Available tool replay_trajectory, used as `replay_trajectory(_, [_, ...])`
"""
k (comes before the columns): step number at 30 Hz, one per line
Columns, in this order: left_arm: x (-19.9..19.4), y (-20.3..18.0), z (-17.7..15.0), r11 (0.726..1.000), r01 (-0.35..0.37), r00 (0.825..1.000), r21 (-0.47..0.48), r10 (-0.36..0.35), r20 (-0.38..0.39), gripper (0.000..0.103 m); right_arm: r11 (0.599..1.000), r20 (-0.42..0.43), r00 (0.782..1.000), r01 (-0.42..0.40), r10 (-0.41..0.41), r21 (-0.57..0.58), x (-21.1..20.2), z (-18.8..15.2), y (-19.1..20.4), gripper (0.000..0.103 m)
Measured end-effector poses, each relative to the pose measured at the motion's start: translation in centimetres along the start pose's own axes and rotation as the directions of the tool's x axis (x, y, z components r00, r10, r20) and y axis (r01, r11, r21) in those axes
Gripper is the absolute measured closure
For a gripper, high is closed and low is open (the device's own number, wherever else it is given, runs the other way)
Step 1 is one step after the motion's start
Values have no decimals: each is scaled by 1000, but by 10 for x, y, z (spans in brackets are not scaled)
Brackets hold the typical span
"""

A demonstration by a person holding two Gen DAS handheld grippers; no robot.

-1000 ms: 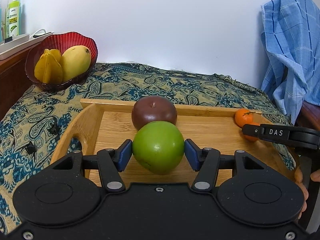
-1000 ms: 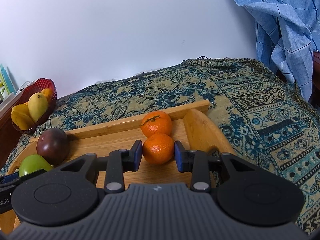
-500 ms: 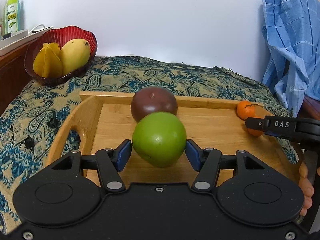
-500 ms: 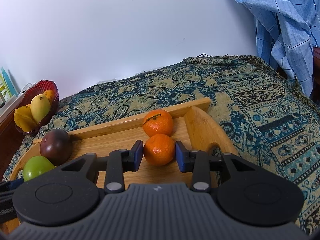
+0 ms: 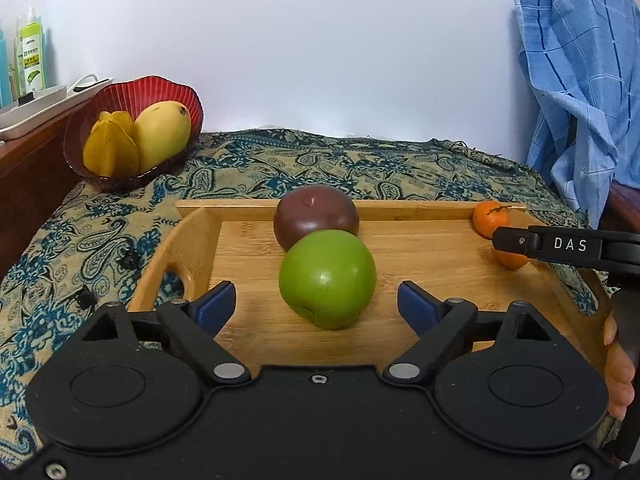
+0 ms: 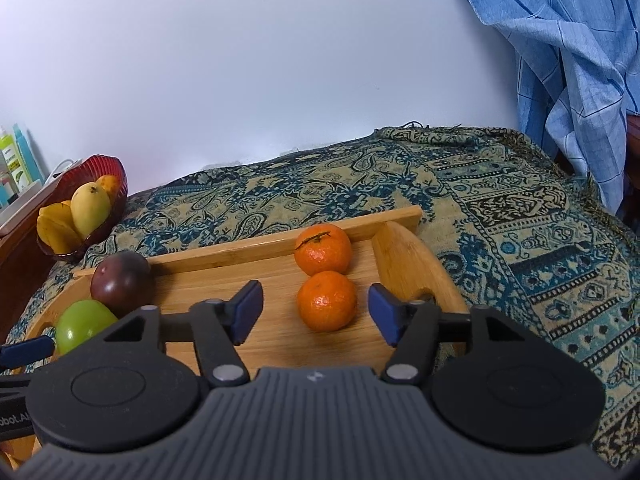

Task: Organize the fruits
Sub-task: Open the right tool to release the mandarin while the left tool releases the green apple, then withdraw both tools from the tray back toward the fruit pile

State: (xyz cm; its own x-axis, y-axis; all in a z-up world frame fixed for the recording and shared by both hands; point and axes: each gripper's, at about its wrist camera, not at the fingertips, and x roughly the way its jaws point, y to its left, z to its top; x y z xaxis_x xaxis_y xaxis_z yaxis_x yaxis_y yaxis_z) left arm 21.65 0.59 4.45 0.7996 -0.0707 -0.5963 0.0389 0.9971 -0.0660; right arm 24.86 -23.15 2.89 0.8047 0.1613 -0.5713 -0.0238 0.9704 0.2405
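A green apple (image 5: 327, 278) rests on the wooden tray (image 5: 420, 264), touching a dark purple fruit (image 5: 316, 216) behind it. My left gripper (image 5: 316, 307) is open, its blue pads apart on either side of the apple. In the right wrist view two tangerines sit at the tray's right end: the near one (image 6: 327, 301) and the far one (image 6: 322, 249). My right gripper (image 6: 315, 312) is open around the near tangerine, not touching it. The apple (image 6: 82, 330) and purple fruit (image 6: 119, 280) show at the left there.
A red bowl (image 5: 132, 98) with a mango (image 5: 162, 134) and starfruit (image 5: 110, 150) stands at the back left on the patterned cloth (image 5: 360, 168). A blue checked cloth (image 5: 580, 80) hangs at the right. Bottles (image 5: 30, 56) stand on a side shelf.
Both grippers have opened and let go: the left released the green apple, the right released the near tangerine. Both fruits now rest on the tray.
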Motion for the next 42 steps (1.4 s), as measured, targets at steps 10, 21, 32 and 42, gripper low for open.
replay_trajectory(10, [-31, -8, -11, 1000, 15, 1000, 16, -15, 8, 10, 997, 69, 996, -60, 63, -46, -36, -9, -1, 11])
replay_trajectory(21, [-81, -22, -41, 999, 49, 998, 23, -50, 33, 7, 986, 127, 990, -44, 65, -160, -87, -37, 0, 0])
replay_trajectory(32, [-119, -27, -75, 997, 62, 997, 36, -64, 32, 7, 969, 146, 988, -2, 39, -247, -125, -74, -4, 0])
replay_trajectory(42, [-146, -32, -109, 997, 70, 997, 45, -71, 17, 6, 959, 127, 992, 13, 24, -285, -150, -118, -13, 0])
